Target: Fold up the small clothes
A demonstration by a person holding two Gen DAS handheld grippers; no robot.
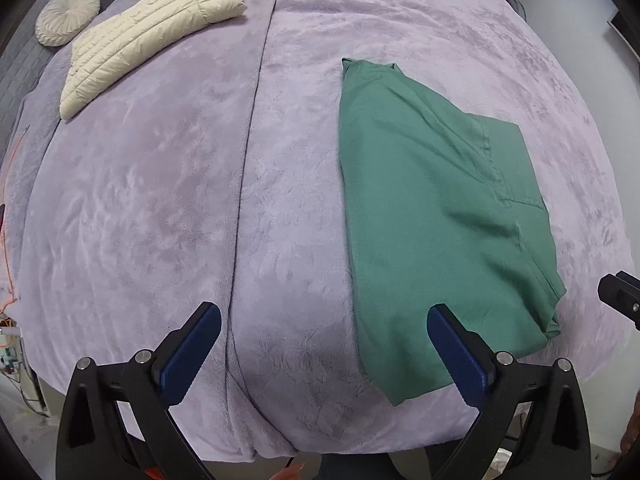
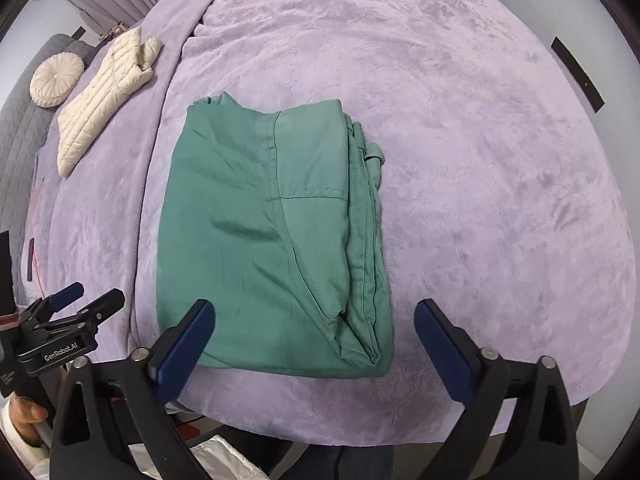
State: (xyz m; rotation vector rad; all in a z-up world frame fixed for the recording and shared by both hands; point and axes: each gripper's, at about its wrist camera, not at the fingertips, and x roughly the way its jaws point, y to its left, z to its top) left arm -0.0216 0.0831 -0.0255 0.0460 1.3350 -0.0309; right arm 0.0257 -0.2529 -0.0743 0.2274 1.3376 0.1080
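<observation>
A green garment [image 1: 432, 216] lies folded into a rough rectangle on the lilac blanket [image 1: 160, 200], right of centre in the left wrist view. In the right wrist view the garment [image 2: 264, 232] is centre-left with stacked folded edges along its right side. My left gripper [image 1: 324, 316] is open and empty, held above the bed's near edge, its right finger over the garment's near corner. My right gripper [image 2: 314, 312] is open and empty above the garment's near edge. The left gripper also shows in the right wrist view [image 2: 86, 296].
A cream quilted jacket [image 1: 148, 32] lies at the far left of the bed, next to a round cream cushion [image 1: 66, 18]. A ridge in the blanket [image 1: 248, 160] runs front to back. The bed's near edge [image 2: 360, 420] drops to the floor.
</observation>
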